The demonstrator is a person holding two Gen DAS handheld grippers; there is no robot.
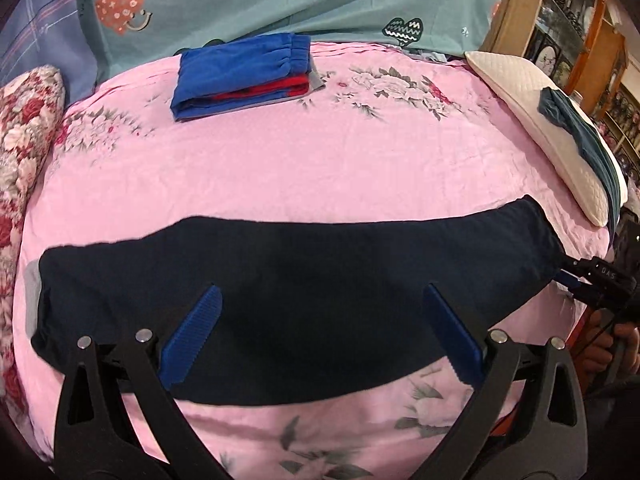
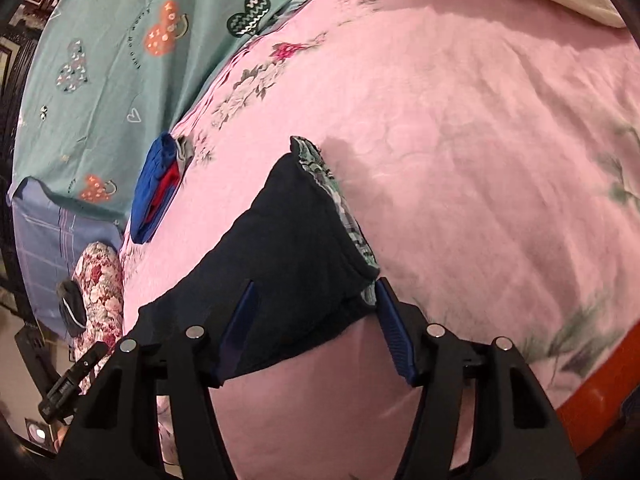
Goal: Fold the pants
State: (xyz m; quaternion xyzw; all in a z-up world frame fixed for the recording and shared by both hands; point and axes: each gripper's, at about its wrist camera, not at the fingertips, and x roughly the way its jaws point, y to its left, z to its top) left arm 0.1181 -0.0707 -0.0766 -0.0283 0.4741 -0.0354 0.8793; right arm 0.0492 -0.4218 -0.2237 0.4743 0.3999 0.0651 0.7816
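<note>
The navy pants (image 1: 296, 300) lie folded lengthwise on the pink bed sheet (image 1: 280, 168). Left hand-held gripper (image 1: 320, 332): jaws spread above them. Right hand-held gripper (image 2: 316, 328): jaws spread around the waistband end (image 2: 344, 216), not pinching.

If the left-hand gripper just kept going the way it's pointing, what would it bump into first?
Most likely the dark navy pants laid flat on the pink floral bedsheet. The left gripper hangs open above them, angled down; exact depth is unclear.
</note>
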